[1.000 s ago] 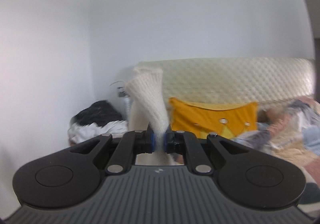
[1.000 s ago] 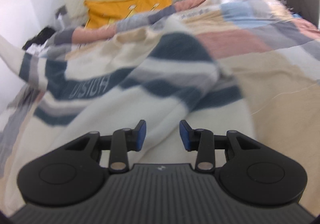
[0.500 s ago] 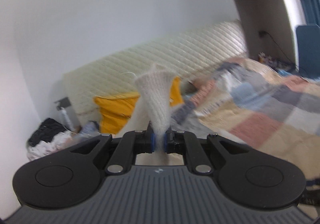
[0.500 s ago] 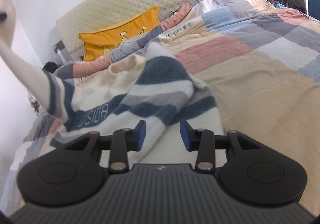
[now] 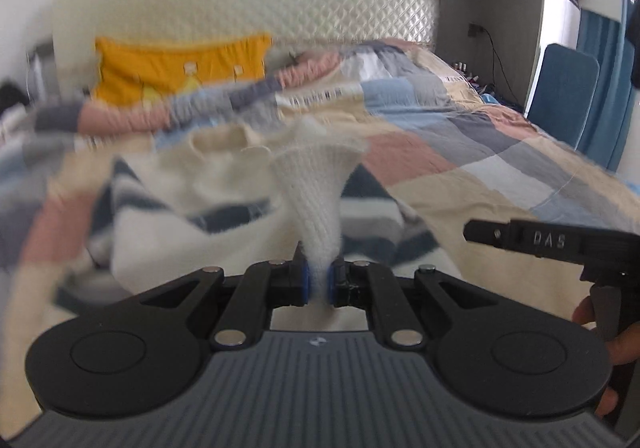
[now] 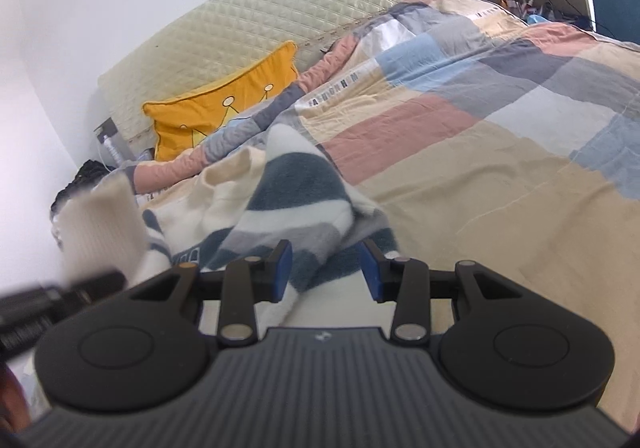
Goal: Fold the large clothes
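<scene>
Swung down and right since 0.5 s ago: left tool [image 5: 317, 285] now faces along the bed [image 5: 500, 184] rather than up at the wall, with the cream cuff [image 5: 316, 184] carried along. Clamped tight on that ribbed cuff, blue pads together with the knit squeezed between them, cuff flaring upward like a funnel above the pinch. Beyond it, somewhat blurred, the striped sweater [image 5: 208, 204] heaped on the bed, cream with dark blue and grey bands, collar toward the far side.

Moved closer to the sweater over the same span: right tool [image 6: 325, 271], fingers apart, blue pads on either side of a dark-striped fold, not closed on it. Sweater [image 6: 288, 208] bunched at the near left of the patchwork quilt [image 6: 500, 136], rising to a peak at the far side. Raised cuff [image 6: 100, 224] blurred at the left edge, just above the black tip of the left tool.

Yellow crown cushion [image 6: 224, 112] propped against the quilted headboard [image 6: 280, 12] at the far left. Blue chair [image 5: 564, 96] at the far right, beside the bed.
</scene>
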